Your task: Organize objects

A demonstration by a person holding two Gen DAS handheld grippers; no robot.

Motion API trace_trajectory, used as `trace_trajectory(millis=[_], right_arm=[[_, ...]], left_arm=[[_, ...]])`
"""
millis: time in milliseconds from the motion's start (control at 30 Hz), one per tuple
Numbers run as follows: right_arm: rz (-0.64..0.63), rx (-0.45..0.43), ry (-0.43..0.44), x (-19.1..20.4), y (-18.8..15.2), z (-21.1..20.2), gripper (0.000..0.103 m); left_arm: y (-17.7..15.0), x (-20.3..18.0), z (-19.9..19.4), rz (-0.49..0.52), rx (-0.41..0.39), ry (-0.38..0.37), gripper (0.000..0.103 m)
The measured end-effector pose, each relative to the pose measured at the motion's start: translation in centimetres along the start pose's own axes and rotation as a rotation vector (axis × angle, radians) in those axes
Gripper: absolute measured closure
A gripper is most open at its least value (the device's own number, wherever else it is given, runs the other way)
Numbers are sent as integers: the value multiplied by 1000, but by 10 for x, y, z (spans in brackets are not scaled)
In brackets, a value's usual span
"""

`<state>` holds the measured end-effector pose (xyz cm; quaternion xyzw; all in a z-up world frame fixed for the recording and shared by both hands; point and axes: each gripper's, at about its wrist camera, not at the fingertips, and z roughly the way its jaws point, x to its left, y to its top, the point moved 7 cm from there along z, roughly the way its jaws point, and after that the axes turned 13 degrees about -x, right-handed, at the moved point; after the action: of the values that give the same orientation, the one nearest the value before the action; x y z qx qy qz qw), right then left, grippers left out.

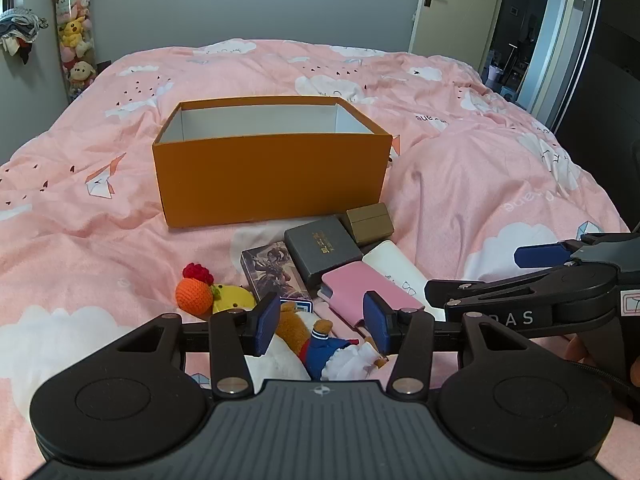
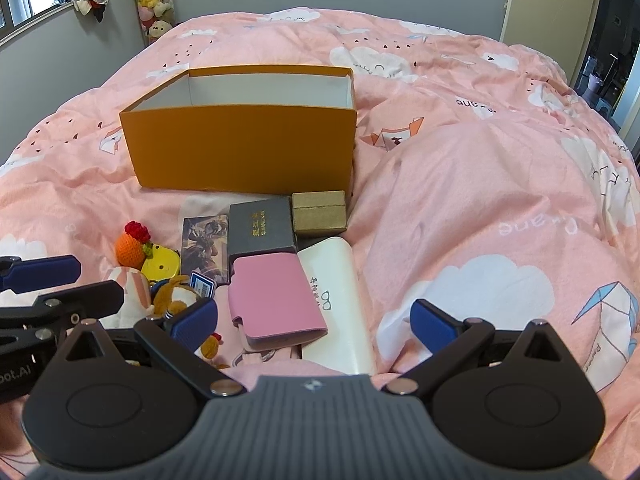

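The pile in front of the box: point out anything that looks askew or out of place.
The pink case lies tilted across the white case and the grey box, stacked unevenly. The plush toy lies toppled on its side. The orange box looks empty from here; nothing is damaged or spilled.

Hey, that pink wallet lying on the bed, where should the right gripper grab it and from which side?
Come from above with the right gripper and pinch the pink wallet across its two long edges, near the middle. It lies flat, partly resting on the white glasses case, with the gray box crowding its far end, so a side approach looks blocked.
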<state>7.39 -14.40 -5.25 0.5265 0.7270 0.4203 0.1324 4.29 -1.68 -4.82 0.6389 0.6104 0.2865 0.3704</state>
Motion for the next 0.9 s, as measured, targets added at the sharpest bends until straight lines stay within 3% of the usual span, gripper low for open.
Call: trace_trajectory(millis=[433,700,767,833,900], right_arm=[[50,11,15,2,-1,3,1],[140,71,49,-12,-4,13,2],[156,100,71,-15,-5,19,11],[164,138,88,-17,-6,28,27],[178,181,119,-19,-8,38,33]], left_arm=[[-3,-1,1,-9,8,-14,46],[2,14,10,-106,63,-95,52],[5,20,14,-119,78,-107,52],[8,24,22,-126,104,-125,57],[11,28,31,-141,131,-155,59]])
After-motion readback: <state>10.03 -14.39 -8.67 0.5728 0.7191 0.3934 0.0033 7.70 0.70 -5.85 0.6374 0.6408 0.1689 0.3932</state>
